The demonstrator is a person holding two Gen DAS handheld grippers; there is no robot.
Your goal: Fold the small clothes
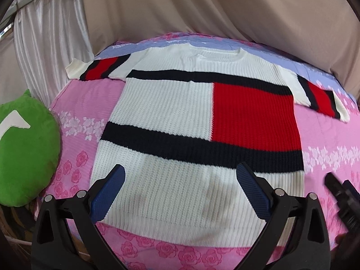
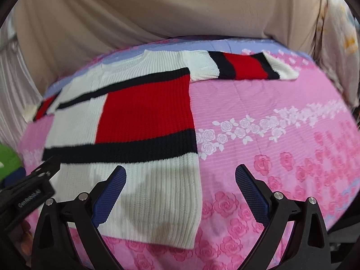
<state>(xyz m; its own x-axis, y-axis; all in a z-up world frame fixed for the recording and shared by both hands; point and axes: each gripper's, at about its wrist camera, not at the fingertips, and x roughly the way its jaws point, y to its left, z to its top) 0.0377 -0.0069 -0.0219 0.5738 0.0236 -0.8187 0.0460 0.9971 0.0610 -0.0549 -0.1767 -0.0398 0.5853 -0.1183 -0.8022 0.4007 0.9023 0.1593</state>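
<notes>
Left wrist view: the knitted sweater [image 1: 180, 117] lies flat and face up across the middle of the frame on a pink rose-print bedspread [image 1: 85, 103], collar toward the top, both sleeves spread to upper left and upper right. Your left tool [image 1: 180, 181] hangs above the white hem band with its fingers spread wide and nothing between them. Your right tool [image 2: 181, 180] is likewise spread and empty, straddling the sweater's right side edge at lower centre of the right wrist view, half over knit and half over bedspread.

Risks noted:
- The knit is thick and loose. If you pinch only the top layer at the hem, the back layer probably stays down and the fold comes up lopsided.
- The bedspread lies directly beneath. Bite too deep and you likely catch it along with the sweater.
- The two tools sit close; the left one shows at the lower left of the right wrist view. A crossing fold could knock them together.
- The green cushion [image 1: 24, 148] sits at the left edge, near the left sleeve; a swept sleeve may snag on it.
</notes>
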